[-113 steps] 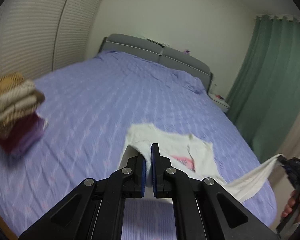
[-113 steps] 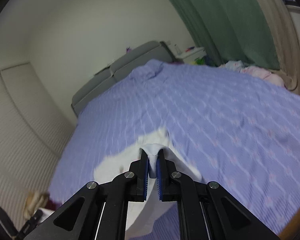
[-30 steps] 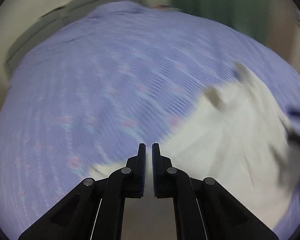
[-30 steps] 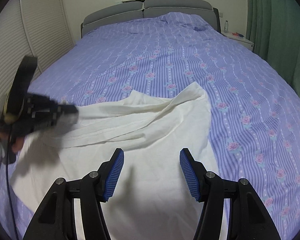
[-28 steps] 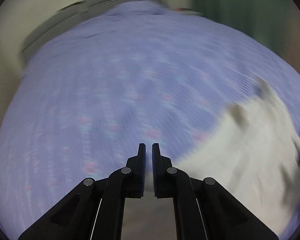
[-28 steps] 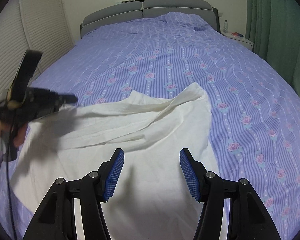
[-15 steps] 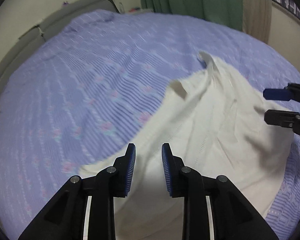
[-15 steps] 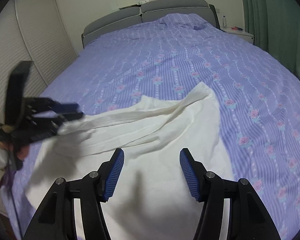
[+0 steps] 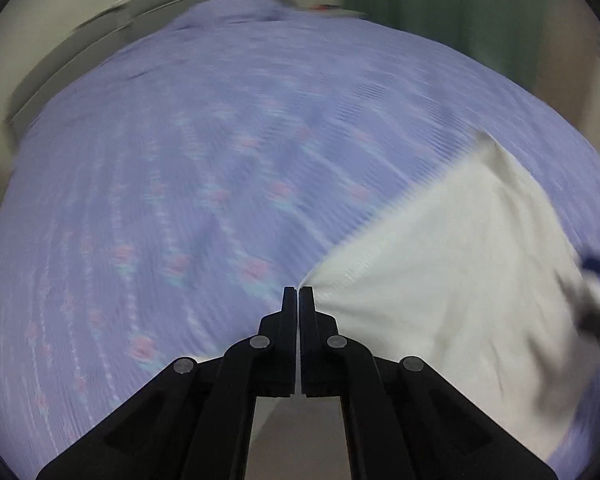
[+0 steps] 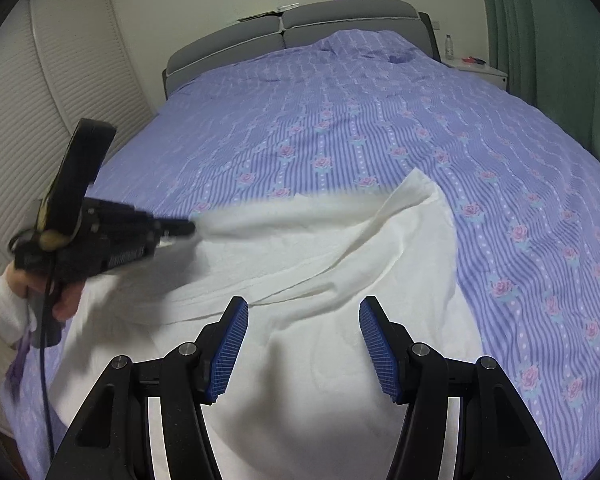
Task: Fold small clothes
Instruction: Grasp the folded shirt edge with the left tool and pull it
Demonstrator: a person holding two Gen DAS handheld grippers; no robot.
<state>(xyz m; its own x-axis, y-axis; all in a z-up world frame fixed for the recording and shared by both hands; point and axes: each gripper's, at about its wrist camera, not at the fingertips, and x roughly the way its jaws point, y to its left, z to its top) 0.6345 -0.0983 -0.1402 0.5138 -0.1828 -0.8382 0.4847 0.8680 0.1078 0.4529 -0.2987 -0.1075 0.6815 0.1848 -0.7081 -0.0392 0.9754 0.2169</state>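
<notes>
The white garment (image 10: 340, 264) lies wrinkled on the bed (image 10: 380, 128), in the lower middle of the right wrist view. The left gripper (image 9: 298, 294) pinches its corner; the right gripper (image 10: 303, 336) hovers spread above. The thin corner may slip when pulled, and wrinkles could spoil the fold.

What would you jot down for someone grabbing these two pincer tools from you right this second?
Left gripper: shut on a corner of the white garment, having just closed on it.
Right gripper: open, holding nothing, above the garment's near part.
The garment lies spread and wrinkled on the purple bedspread, its far right corner rumpled.
Done: garment laid out. No fold shows yet.
Left: the whole folding; probably carry the held corner across first.
</notes>
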